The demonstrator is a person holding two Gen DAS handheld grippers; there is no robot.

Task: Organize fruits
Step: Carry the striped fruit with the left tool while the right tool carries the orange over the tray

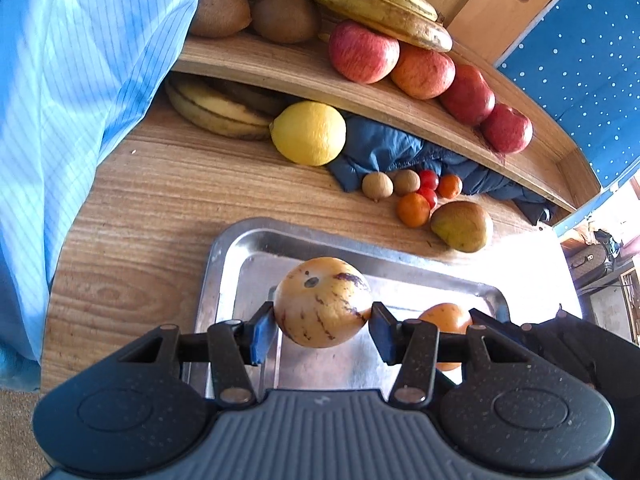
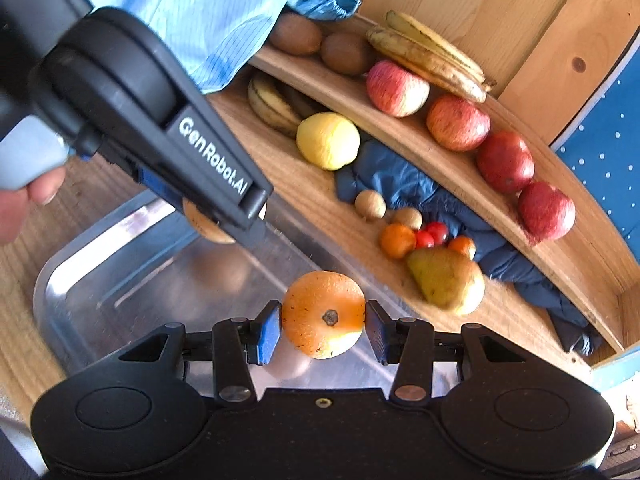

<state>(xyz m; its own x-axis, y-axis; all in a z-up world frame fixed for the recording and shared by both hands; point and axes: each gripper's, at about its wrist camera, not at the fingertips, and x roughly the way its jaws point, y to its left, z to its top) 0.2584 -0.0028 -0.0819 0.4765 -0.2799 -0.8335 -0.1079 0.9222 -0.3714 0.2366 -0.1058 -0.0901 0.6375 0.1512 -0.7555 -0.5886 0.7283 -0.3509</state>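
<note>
Above steel tray [image 2: 76, 280], "GenRobot.AI"-lettered left tongs [image 2: 224, 220] around striped fruit [image 1: 323, 302].

Left hand-held gripper [image 1: 323, 325] clamped, level; right hand-held gripper [image 2: 323, 327] clamped alongside.

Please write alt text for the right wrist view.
The right gripper grips an orange above a metal tray. The left gripper holds a fruit nearby; apples line a wooden shelf.
</note>
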